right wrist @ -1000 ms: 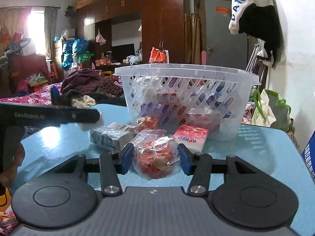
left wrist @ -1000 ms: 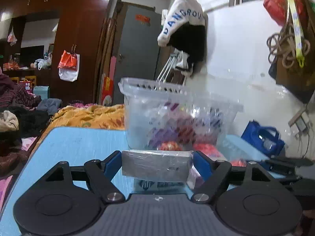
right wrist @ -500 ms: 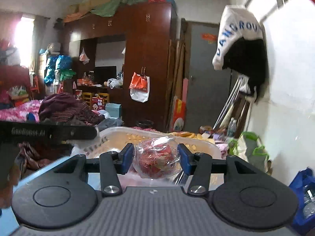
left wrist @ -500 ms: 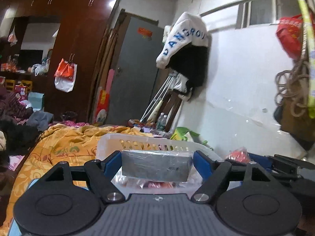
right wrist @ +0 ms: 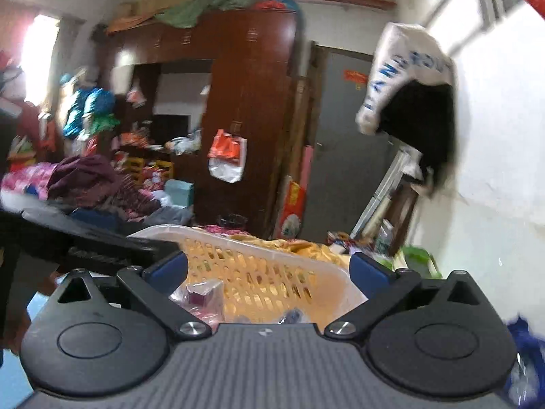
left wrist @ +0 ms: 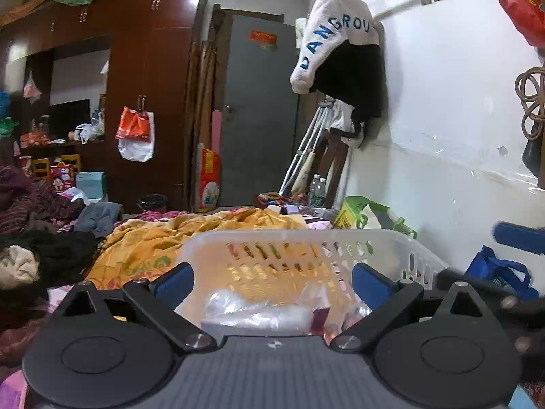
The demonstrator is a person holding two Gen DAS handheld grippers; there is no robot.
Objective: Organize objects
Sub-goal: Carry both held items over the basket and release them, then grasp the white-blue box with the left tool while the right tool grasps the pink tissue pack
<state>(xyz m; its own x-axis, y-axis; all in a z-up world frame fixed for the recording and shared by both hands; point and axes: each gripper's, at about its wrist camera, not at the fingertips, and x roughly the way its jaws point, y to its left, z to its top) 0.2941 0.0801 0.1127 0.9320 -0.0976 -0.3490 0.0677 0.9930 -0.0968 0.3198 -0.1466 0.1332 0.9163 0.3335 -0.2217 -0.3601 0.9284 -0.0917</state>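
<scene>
both the left tool (left wrist: 272,277) and the right tool (right wrist: 269,267) are hanging spread and empty, having just been opening, over the white basket (left wrist: 402,242) to let their packets drop in.

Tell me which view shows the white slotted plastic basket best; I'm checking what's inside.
Left wrist view: the white slotted plastic basket is sharp, most of its rim visible. Right wrist view is blurred, showing it from one corner.

Wrapped packets (left wrist: 259,317) inside basket (left wrist: 419,259)
</scene>
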